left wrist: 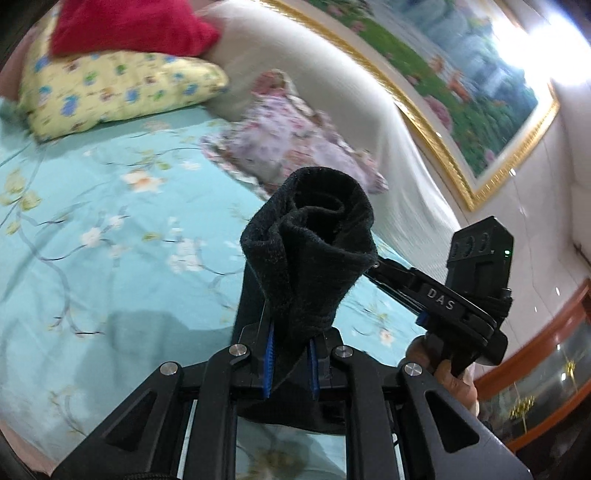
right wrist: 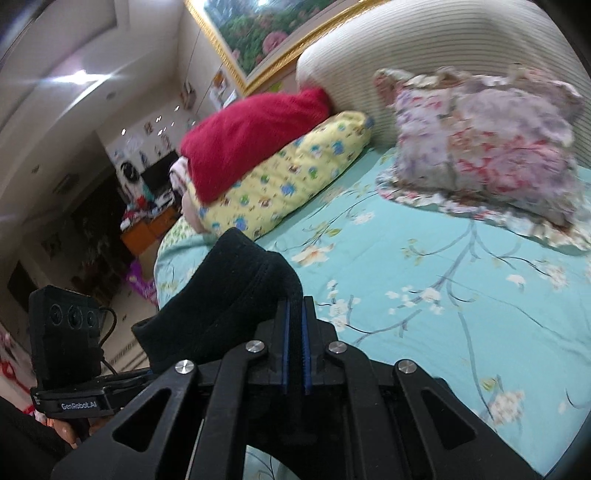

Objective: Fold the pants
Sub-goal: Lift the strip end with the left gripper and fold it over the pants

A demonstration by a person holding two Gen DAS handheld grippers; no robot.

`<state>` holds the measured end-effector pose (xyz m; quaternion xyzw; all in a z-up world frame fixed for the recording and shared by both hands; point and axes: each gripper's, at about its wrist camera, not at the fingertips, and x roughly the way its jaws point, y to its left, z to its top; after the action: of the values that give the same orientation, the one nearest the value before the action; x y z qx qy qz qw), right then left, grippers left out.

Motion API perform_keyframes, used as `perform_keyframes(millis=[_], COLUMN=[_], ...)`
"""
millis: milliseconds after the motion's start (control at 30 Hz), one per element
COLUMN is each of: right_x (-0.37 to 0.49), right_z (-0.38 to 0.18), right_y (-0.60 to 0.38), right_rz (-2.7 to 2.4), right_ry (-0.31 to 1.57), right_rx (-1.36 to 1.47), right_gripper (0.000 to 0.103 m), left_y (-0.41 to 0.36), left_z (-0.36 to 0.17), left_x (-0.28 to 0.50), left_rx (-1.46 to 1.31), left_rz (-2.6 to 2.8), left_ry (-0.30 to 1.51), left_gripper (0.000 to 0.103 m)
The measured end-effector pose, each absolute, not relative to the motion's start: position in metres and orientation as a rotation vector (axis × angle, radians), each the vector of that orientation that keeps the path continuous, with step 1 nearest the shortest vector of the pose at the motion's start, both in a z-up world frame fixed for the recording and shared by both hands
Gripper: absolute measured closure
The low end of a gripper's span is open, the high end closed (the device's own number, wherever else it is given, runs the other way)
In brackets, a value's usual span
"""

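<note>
- Your left tool (left wrist: 290, 354) is pinching a bunched fold of the black pants (left wrist: 314, 251), its blue pads (left wrist: 269, 363) pressing on the cloth.
- The pants stand up from that tool, held above the turquoise flowered bed sheet (left wrist: 110, 229), with more black fabric hanging down under the jaws.
- At the head of the bed you see a yellow pillow (left wrist: 110, 92) with a red one (left wrist: 129, 26) on top, and a floral pillow (left wrist: 291, 136) beside them.
- Your right tool (right wrist: 295, 350) is pressed together on a thin edge of the same pants, the bulk lying to its left.
</note>
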<state>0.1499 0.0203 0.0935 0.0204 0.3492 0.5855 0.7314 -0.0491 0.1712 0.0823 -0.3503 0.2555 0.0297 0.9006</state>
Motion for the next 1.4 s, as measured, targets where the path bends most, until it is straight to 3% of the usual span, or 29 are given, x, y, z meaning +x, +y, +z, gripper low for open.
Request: perform_keyframes(millis=[600, 1400], right_x=[0.180, 0.197], right_z=[0.056, -0.003], right_y=[-0.141, -0.215], right_rz=[1.097, 0.993], right_ry=[0.784, 0.818], right_rx=[0.346, 0.531], right_gripper=[0.097, 0.097], left_y=[0.012, -0.061], left_z=[0.093, 0.059], left_x=[0.007, 0.042], left_rx=[-0.475, -0.294], left_rz=[-0.148, -0.201], left_ry=[0.654, 0.761], left_gripper=[0.089, 0.089])
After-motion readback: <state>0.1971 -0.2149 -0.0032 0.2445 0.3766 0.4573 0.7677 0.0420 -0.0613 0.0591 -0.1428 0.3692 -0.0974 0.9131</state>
